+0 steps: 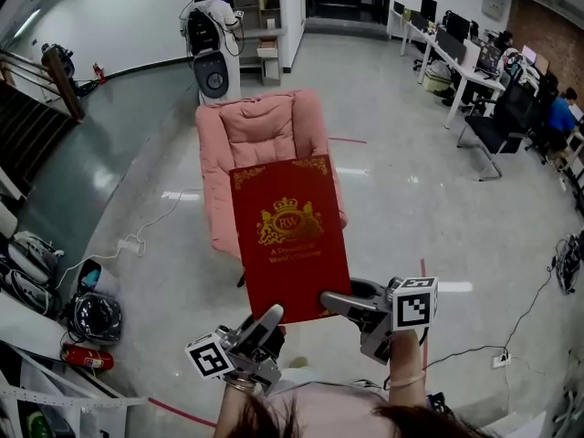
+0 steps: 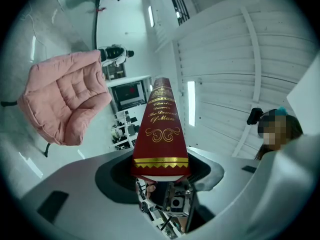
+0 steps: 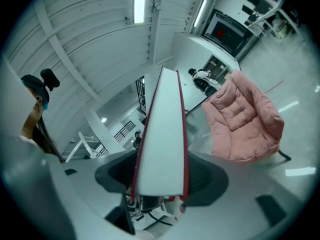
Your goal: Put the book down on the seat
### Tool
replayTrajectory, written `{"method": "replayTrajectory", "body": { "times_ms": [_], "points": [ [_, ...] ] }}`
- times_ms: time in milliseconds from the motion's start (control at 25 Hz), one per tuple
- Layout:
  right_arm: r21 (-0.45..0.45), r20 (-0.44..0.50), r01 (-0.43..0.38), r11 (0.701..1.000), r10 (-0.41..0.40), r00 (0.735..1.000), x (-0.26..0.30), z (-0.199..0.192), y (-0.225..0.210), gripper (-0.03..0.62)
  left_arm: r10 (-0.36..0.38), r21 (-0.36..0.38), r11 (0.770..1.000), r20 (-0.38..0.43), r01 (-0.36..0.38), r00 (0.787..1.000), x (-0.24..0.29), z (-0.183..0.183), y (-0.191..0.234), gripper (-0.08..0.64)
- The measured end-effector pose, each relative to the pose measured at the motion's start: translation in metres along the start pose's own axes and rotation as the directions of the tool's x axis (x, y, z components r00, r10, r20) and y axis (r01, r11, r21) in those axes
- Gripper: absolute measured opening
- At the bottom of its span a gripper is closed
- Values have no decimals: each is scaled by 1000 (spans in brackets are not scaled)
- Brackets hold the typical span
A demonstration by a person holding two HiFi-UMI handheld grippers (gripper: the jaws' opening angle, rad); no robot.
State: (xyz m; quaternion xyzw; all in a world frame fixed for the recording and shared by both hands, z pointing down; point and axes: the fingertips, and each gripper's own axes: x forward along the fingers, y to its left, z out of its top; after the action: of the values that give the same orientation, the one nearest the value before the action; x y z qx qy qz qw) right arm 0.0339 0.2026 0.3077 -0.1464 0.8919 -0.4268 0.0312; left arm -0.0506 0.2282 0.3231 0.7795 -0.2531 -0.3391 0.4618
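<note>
Head view: red book hangs mid-frame before the pink seat, left hand-held gripper and right hand-held gripper clamped on its lower corners. Left gripper view: its spine pinched. Right gripper view: its page edge pinched; best carried forward level, then lowered together.

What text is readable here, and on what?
"Charles Darwin / The Descent of Man": gold script on the spine of the red book, seen in the left gripper view.
"RW": inside the gold crest on the book's front cover, seen in the head view.
Gold lines under the crest: too small to read reliably.
Nothing else is legible.
</note>
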Motion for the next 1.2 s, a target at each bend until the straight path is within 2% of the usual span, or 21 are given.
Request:
{"method": "replayTrajectory", "body": {
  "times_ms": [400,680,1200],
  "points": [
    [-1,-9,35,999,-35,999,40,8,-10,296,-11,-25,1000,-8,11,1000,-7,38,20,241],
    [-7,-34,61,998,-61,998,53,10,-18,298,-22,-50,998,-4,22,1000,-8,49,32,241],
    [45,-76,63,997,-59,995,76,14,-56,296,34,-96,995,27,-31,999,-4,63,71,241]
  ]
}}
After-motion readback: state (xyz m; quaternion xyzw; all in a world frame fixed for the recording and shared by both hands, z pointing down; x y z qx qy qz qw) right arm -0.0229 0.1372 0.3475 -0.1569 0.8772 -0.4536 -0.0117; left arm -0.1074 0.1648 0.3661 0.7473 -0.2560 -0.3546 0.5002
